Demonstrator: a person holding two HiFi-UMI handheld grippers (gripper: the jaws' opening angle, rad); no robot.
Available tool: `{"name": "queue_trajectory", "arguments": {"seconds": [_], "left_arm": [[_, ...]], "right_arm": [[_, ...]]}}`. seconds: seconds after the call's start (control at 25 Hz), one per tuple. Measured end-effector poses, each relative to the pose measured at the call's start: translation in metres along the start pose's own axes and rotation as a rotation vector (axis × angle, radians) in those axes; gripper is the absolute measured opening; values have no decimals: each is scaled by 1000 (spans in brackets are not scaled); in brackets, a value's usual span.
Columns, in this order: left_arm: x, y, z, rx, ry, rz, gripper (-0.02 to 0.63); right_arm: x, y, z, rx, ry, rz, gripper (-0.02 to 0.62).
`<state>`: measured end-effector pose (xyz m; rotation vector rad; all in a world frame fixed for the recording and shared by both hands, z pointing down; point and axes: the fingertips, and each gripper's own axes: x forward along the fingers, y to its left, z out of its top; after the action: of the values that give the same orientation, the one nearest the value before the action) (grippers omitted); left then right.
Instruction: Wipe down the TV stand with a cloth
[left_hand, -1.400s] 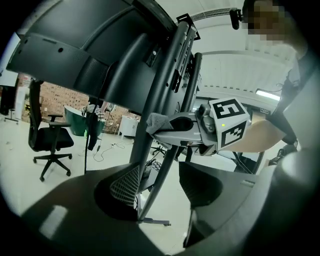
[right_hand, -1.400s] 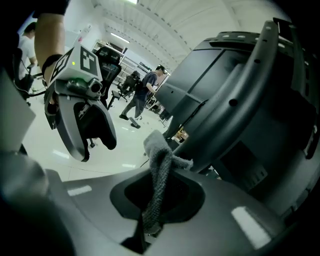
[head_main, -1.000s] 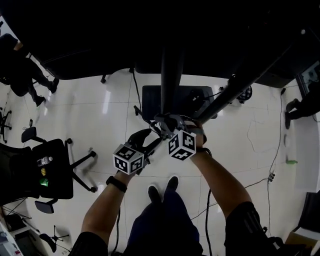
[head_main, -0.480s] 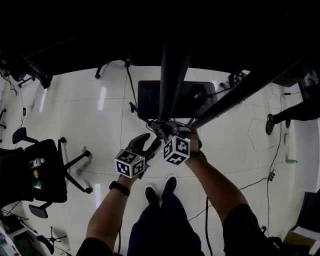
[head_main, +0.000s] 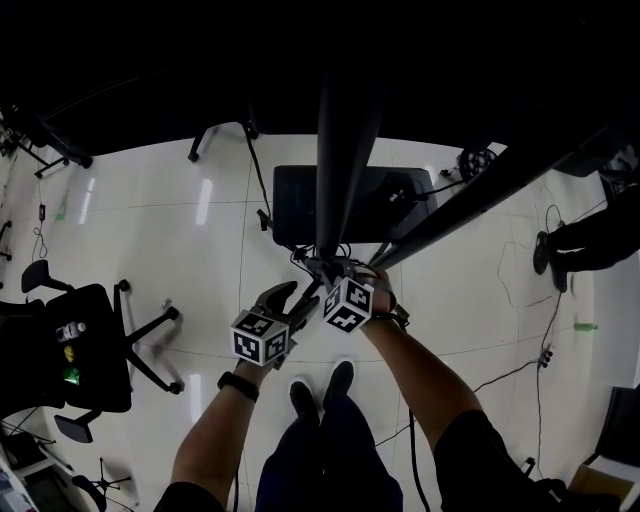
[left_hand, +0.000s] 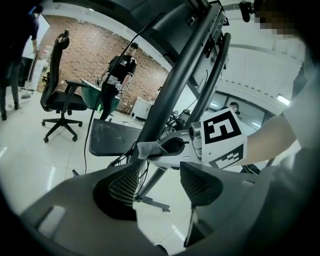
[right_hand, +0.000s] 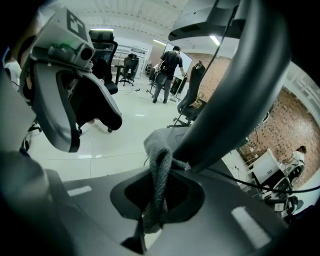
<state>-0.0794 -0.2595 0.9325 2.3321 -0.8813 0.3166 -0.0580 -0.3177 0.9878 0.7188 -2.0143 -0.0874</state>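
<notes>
The TV stand's black pole (head_main: 345, 130) rises from a dark base plate (head_main: 300, 200) on the white floor. My right gripper (head_main: 325, 268) is shut on a grey cloth (right_hand: 159, 150) and presses it against the pole (right_hand: 235, 100). The cloth (left_hand: 147, 148) also shows in the left gripper view, wrapped at the pole (left_hand: 185, 75) ahead of the right gripper (left_hand: 172, 147). Just left of the pole hangs my left gripper (left_hand: 157, 177). Its jaws have just been opening and stand open with nothing between them. It shows in the head view as the left gripper (head_main: 298, 297).
A black office chair (head_main: 95, 340) stands at the left with small items on its seat. Cables (head_main: 520, 370) trail over the floor at the right. A person's legs (head_main: 590, 240) are at the right edge. More stand legs (head_main: 470, 200) slant across.
Both grippers have sunk down along the pole toward the base plate, the right one carrying the cloth with it. The left gripper stays beside it.
</notes>
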Motion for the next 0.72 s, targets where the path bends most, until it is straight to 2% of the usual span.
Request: {"name": "queue_trajectory", "arguments": {"seconds": [0.2,0.44,0.72], "left_arm": [[-7,-18,1,9,2,-22,282],[-39,-60,22,55,-9,-57,282],[-86,-118,93,209,-71,-99,282]], "right_arm": [[-21,2,8,69,-41,26,25],[-103,-4,38,166,-166,-24,25],[-221,-28,98,107,-306,-87,25]]}}
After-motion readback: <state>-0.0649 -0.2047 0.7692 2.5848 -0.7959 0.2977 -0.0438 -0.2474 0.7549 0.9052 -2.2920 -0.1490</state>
